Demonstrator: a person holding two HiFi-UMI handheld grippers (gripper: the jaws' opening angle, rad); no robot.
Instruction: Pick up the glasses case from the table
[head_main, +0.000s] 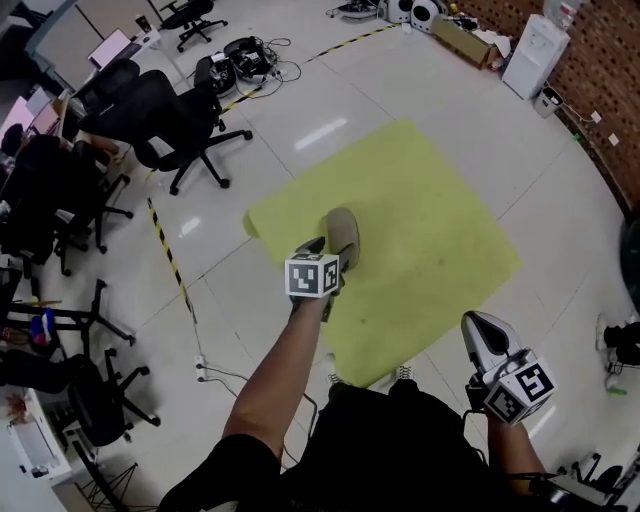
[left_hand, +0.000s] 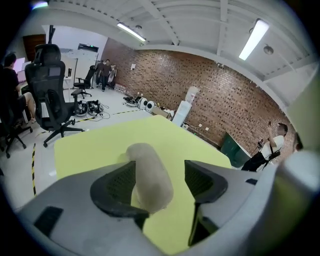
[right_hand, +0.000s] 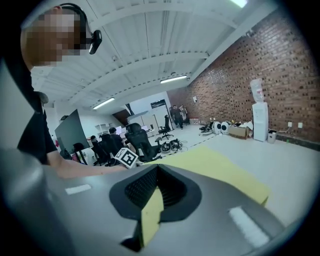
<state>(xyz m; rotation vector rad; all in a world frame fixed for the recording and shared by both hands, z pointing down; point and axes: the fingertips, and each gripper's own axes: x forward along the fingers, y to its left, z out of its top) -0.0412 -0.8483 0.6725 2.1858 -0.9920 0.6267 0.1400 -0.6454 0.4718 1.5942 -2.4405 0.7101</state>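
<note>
The glasses case (head_main: 344, 233) is a beige, rounded oblong lying on the yellow-green table (head_main: 430, 200). My left gripper (head_main: 330, 256) reaches down to its near end. In the left gripper view the case (left_hand: 149, 172) lies between the open jaws of the left gripper (left_hand: 161, 181), close against the left pad (left_hand: 119, 184), with a clear gap to the right pad (left_hand: 199, 181). My right gripper (head_main: 484, 336) hangs low at the table's near right edge, away from the case. In its own view the right gripper (right_hand: 152, 197) has its pads nearly together with nothing between them.
Black office chairs (head_main: 170, 120) stand on the floor left of the table, and black-yellow tape (head_main: 168, 255) runs past them. Cables (head_main: 255, 60) and a white water dispenser (head_main: 534, 55) lie beyond the far edge. A brick wall (left_hand: 210, 95) backs the room.
</note>
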